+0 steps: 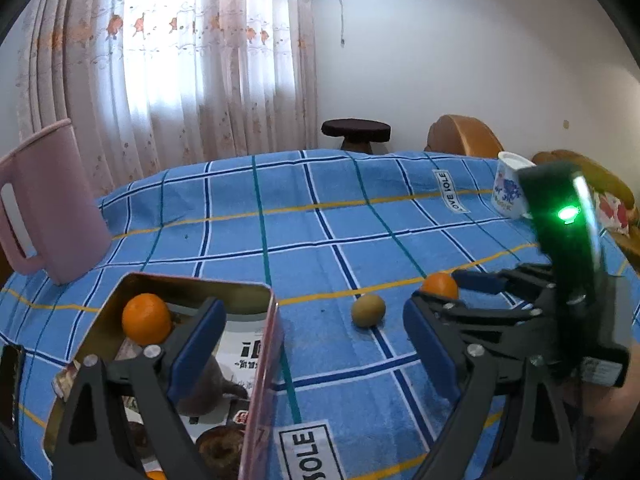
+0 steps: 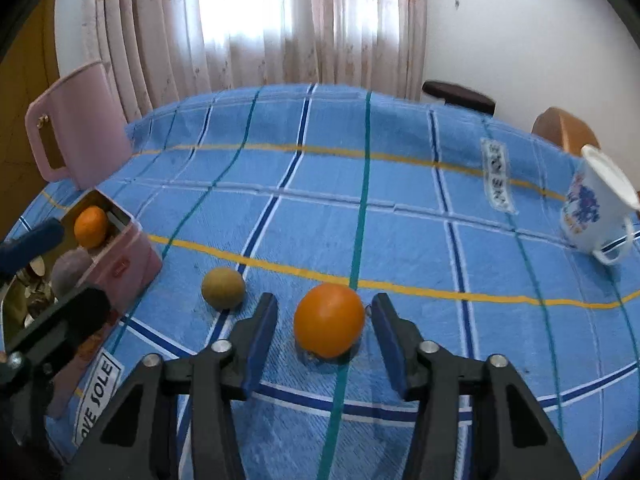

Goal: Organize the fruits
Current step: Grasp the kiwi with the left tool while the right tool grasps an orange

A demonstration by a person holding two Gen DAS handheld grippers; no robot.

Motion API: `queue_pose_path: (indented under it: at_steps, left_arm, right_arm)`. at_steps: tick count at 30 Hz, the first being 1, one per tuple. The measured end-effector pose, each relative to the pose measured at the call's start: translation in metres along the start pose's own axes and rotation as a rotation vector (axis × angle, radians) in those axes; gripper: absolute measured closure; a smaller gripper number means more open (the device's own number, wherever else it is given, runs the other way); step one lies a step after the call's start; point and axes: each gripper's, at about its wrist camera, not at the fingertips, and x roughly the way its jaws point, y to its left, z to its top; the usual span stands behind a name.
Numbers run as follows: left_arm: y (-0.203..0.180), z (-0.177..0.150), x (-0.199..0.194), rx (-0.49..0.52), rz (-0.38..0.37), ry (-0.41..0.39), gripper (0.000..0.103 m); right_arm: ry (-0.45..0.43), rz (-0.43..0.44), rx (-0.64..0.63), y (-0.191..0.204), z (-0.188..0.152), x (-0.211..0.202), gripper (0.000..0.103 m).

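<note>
Holding 1 orange [image 1: 146, 319], tin [image 1: 262, 360].

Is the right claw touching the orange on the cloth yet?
Apart. The right wrist view shows blue cloth between the orange and each pad of the right claw.

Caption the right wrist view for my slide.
Right gripper open around round orange fruit on blue checked tablecloth.

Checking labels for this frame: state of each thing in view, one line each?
Left gripper: open, empty, one finger over the tin.
Right gripper: open around the loose orange, pads not touching.
Tin: open, holds an orange.
Green-brown fruit: loose on the cloth.
Pink jug: upright.
Cup: upright.
</note>
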Motion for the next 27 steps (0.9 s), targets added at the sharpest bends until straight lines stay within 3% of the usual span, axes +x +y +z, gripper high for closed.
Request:
queue_pose_path:
  at_steps: [2,6,12,16,21,24,27]
  left_arm:
    - [-0.004,0.001,0.002,0.022,0.002,0.012,0.01]
    - [-0.011,0.001,0.009,0.019,-0.01,0.033,0.011]
    - [-0.036,0.006,0.034,0.064,-0.048,0.093,0.016]
    - [-0.043,0.008,0.066,0.065,-0.047,0.171,0.031]
    - [-0.046,0.01,0.079,0.074,-0.031,0.21,0.037]
    - [-0.052,0.008,0.085,0.088,-0.05,0.24,0.053]
    - [-0.061,0.006,0.09,0.127,-0.046,0.265,0.052]
  right_arm:
    - [0.027,0.007,0.019,-0.004,-0.001,0.007,0.065]
    - [0.006,0.031,0.04,-0.012,-0.005,0.001,0.065]
    - [-0.031,-0.025,0.075,-0.033,-0.009,-0.01,0.065]
    - [-0.055,-0.01,0.111,-0.045,-0.011,-0.016,0.065]
    - [-0.076,-0.015,0.086,-0.039,-0.01,-0.019,0.065]
    - [-0.084,-0.012,0.078,-0.038,-0.009,-0.02,0.065]
    - [-0.093,-0.007,0.088,-0.04,-0.01,-0.022,0.065]
